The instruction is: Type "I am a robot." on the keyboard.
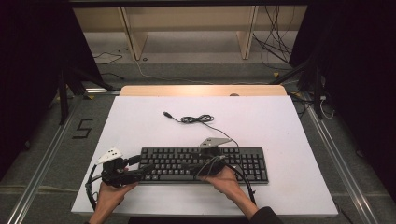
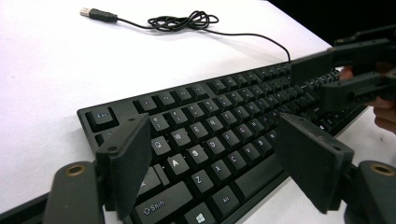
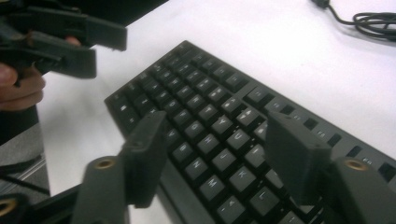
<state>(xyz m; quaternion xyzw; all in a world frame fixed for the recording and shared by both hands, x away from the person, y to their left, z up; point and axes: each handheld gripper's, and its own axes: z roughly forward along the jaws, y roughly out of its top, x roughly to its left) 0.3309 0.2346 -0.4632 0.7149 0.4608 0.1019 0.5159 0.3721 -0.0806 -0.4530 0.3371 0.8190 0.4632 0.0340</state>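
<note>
Your left gripper (image 1: 138, 169) and right gripper (image 1: 205, 169) had fingers spread, empty, over the keyboard (image 1: 243, 161) lying flat on the table (image 1: 289, 135); it looked rigid, light, best gripped by its long edges.

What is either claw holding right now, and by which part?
Nothing is held: the left claw and right claw both stand open above the keyboard.

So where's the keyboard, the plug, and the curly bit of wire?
keyboard (image 1: 187, 161), high view, on the letter keys.
plug (image 2: 91, 12), left gripper view, on its metal end.
wire coil (image 2: 184, 21), left gripper view, on the middle of the loops.
</note>
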